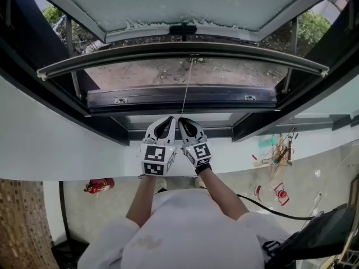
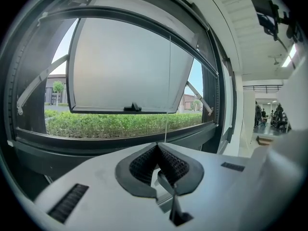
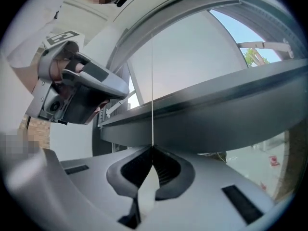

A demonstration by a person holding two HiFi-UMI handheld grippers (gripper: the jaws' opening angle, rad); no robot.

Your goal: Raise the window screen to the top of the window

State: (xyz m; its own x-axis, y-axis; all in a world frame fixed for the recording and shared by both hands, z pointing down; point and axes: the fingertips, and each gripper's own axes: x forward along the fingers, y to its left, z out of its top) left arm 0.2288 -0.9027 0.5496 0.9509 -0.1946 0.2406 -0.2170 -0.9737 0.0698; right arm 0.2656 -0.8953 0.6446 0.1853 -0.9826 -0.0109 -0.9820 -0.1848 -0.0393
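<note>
The window screen's grey bottom bar (image 1: 182,66) spans the window opening, well above the dark lower frame (image 1: 182,98). A thin pull cord (image 1: 187,88) hangs from the bar's middle down to my two grippers, which sit side by side over the white sill. My right gripper (image 1: 183,120) is shut on the cord (image 3: 152,81), which rises straight out of its closed tips (image 3: 153,148). My left gripper (image 1: 170,118) is shut too. In the left gripper view the cord (image 2: 168,90) comes down just right of the closed left tips (image 2: 157,147), not visibly between them.
Beyond the screen the glass sash (image 1: 179,4) is swung outward, its black handle (image 1: 183,29) at the lower edge. Below the white sill (image 1: 67,144), the floor holds a red extinguisher (image 1: 100,185), scattered clutter (image 1: 277,153) and a black cable (image 1: 263,205).
</note>
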